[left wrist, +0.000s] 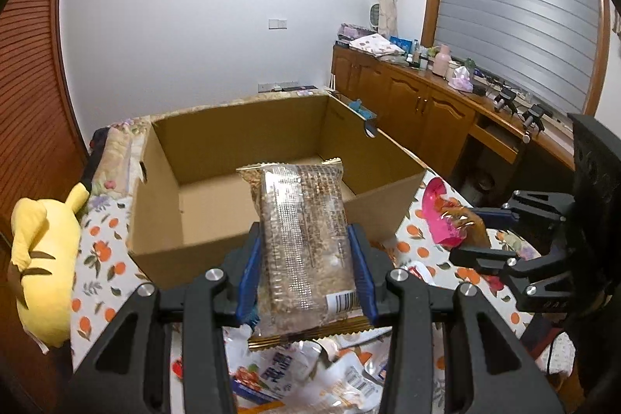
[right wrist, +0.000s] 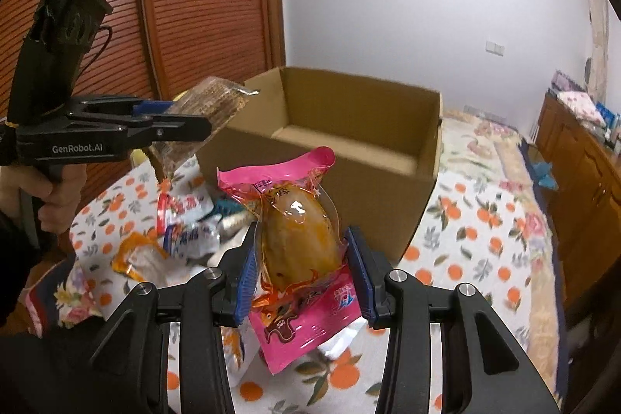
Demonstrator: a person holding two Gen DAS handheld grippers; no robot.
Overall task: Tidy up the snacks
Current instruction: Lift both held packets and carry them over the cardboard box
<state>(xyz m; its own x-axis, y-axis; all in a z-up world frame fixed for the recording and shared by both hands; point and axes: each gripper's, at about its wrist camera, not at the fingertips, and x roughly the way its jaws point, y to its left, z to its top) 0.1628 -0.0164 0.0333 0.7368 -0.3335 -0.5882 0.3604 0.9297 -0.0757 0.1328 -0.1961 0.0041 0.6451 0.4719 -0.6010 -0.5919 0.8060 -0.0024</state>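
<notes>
My left gripper [left wrist: 304,239] is shut on a clear-wrapped brown cracker packet [left wrist: 304,231] and holds it just before the near wall of an open cardboard box [left wrist: 248,138]. The box's inside looks bare. My right gripper [right wrist: 300,251] is shut on a pink packet with a brown meat piece [right wrist: 295,239], held above the cloth to the right of the left gripper [right wrist: 174,123]. The right gripper also shows in the left wrist view [left wrist: 477,231] with the pink packet [left wrist: 442,216]. The box [right wrist: 349,127] stands ahead of it.
Several loose snack packets [right wrist: 186,220] lie on the orange-patterned cloth [right wrist: 485,239] near the grippers, also in the left view [left wrist: 310,371]. A yellow plush toy [left wrist: 42,258] lies at the left. Wooden cabinets [left wrist: 419,103] run along the right; a slatted wooden door [right wrist: 194,6] stands at the left.
</notes>
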